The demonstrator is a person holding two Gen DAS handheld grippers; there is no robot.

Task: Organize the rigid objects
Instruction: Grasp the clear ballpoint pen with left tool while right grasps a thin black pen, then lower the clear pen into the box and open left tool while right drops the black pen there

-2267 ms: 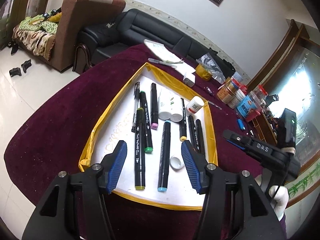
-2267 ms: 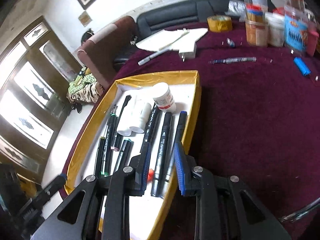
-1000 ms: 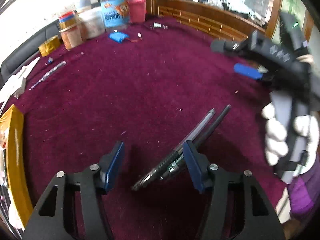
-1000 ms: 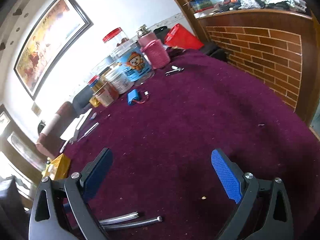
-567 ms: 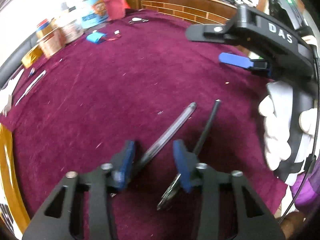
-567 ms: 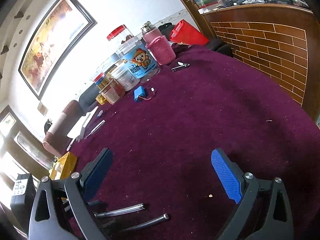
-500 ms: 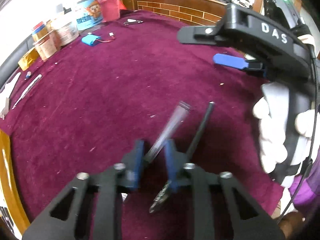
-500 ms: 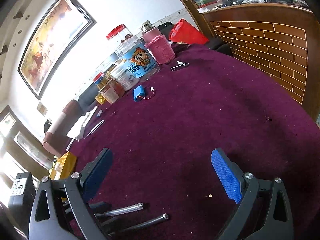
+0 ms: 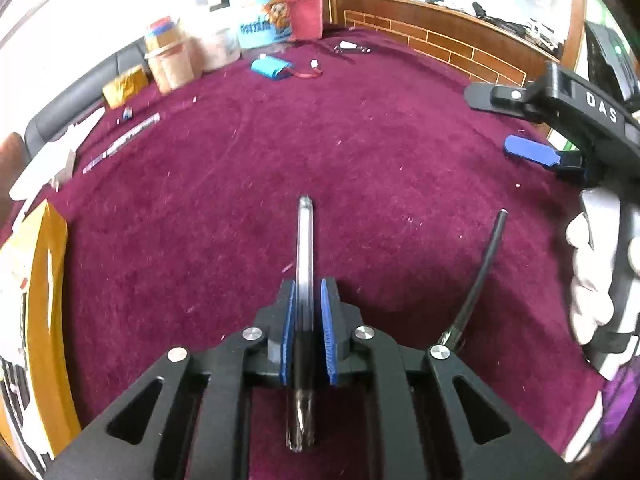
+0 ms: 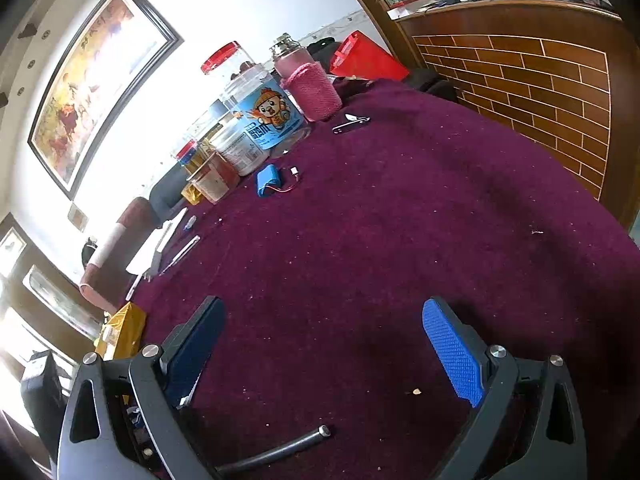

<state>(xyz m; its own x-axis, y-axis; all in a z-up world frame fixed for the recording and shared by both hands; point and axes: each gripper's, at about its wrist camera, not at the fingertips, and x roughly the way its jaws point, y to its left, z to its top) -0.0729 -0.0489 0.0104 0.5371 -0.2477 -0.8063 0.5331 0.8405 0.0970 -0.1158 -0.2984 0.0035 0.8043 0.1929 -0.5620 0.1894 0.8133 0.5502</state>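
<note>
The left gripper (image 9: 308, 316) is clamped on a clear pen (image 9: 305, 264), the blue pads (image 9: 287, 332) pressed against its barrel; the pen runs straight toward 12 o'clock, its tip end back between the gripper arms. A black pen (image 9: 478, 276) is seen lying on the maroon tablecloth (image 9: 360, 140) at 3 o'clock of the clamped one, apart from it, slanted toward 1 o'clock. The right gripper (image 10: 320, 344) is held with its pads wide apart, nothing between them, above the cloth; the black pen (image 10: 276, 450) shows at 6 o'clock below it. A yellow-rimmed tray (image 9: 48, 300) sits at 9 o'clock. Jars (image 10: 256, 120), a pink flask (image 10: 310, 84) and a blue battery pack (image 10: 268, 180) are grouped at 11–12 o'clock, far side.
</note>
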